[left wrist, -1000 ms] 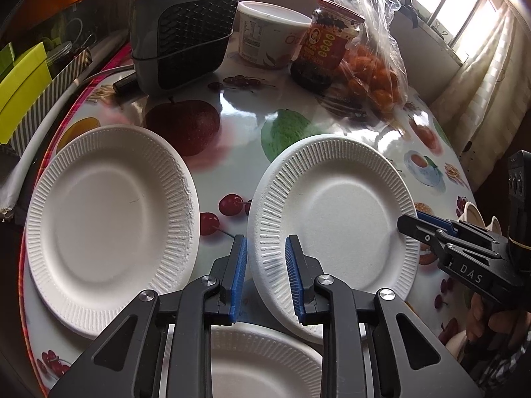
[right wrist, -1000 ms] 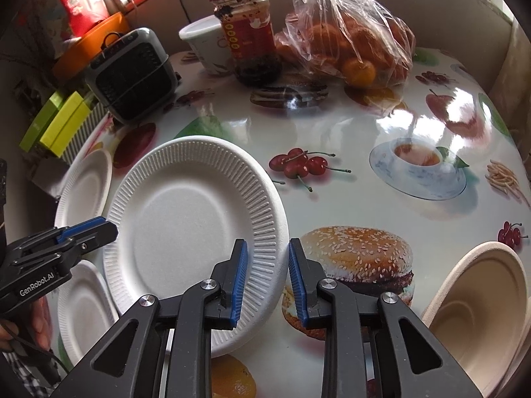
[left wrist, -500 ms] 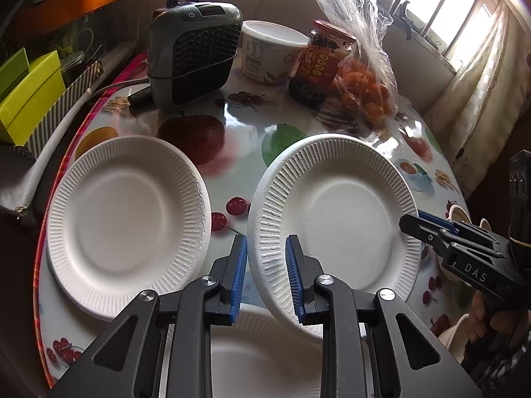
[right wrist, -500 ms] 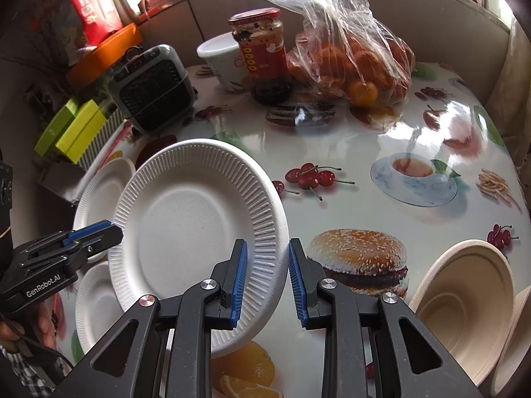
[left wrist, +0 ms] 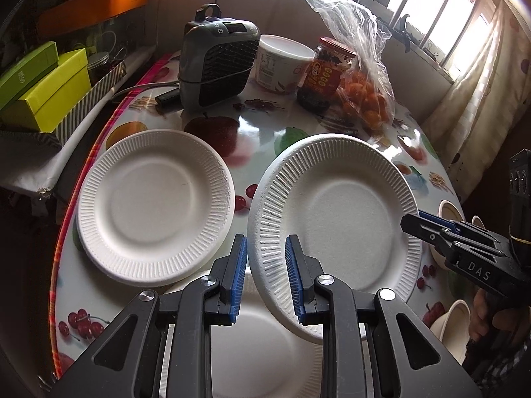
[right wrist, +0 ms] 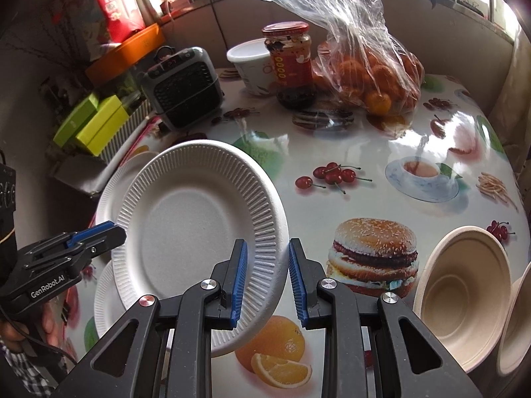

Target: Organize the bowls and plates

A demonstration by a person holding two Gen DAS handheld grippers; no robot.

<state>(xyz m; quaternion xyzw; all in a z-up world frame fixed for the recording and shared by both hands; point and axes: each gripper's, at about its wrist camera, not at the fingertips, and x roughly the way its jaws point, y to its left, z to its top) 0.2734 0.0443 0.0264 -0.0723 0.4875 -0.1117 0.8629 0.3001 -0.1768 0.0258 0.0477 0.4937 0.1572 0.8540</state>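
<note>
Since a second ago I have raised the middle plate (left wrist: pixel 335 219) off the worktop (right wrist: pixel 381 152), both grippers' fingers (left wrist: pixel 293 273) clamped on its rim (the left plate (left wrist: pixel 154 205) looks the stacking place)

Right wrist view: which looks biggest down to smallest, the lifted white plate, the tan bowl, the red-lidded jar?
1. Lifted white plate, though it sits closest to the camera.
2. Tan bowl.
3. Red-lidded jar, farthest back, so its true size is unsure.
</note>
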